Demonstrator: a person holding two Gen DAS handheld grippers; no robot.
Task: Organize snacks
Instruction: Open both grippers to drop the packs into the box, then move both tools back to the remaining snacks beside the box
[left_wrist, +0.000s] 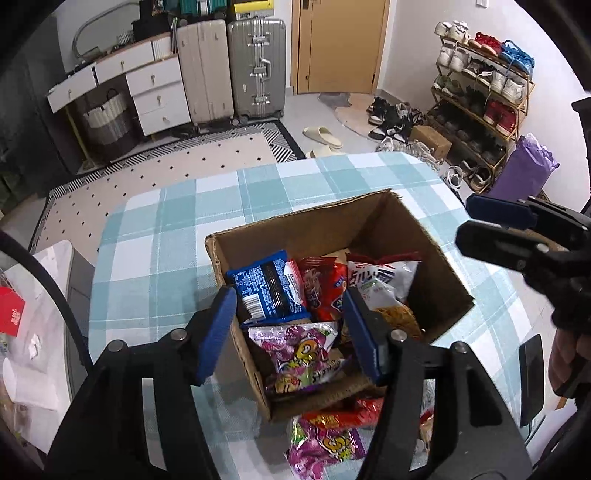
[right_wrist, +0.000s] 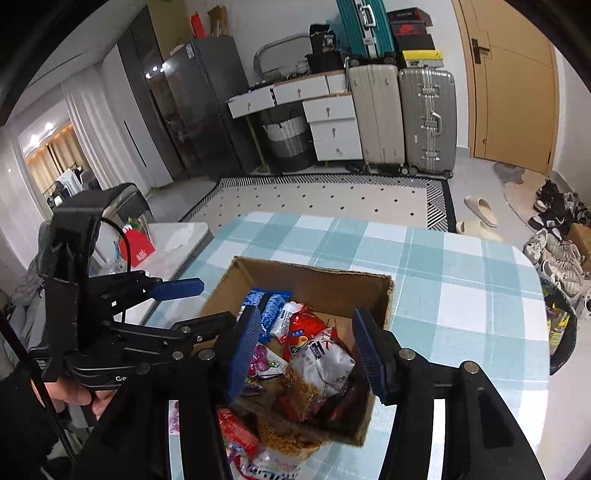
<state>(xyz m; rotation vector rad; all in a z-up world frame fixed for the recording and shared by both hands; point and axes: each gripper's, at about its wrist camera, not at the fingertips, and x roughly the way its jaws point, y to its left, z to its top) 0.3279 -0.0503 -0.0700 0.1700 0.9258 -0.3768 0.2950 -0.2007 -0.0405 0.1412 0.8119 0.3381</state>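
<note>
Snack packets (left_wrist: 295, 291) lie jumbled in the upright cardboard box (left_wrist: 314, 229).

A: Your way in is from above only. The cardboard box (left_wrist: 373, 221) stands open-topped on the checked tablecloth (left_wrist: 159, 236), its four walls upright.

B: Room inside?

A: Little. Packets crowd the floor: blue packet (left_wrist: 267, 286) at the left wall, red packet (left_wrist: 321, 288) mid, white noodle bag (right_wrist: 325, 365) right, purple packet (left_wrist: 303, 350) nearest you. Only the far corner shows bare cardboard.

B: Around it?

A: Cloth beyond and left of the box lies bare. The near side is blocked by loose packets (left_wrist: 325, 439) against the wall. The right gripper (left_wrist: 484, 225) hangs just beside the right rim.
</note>
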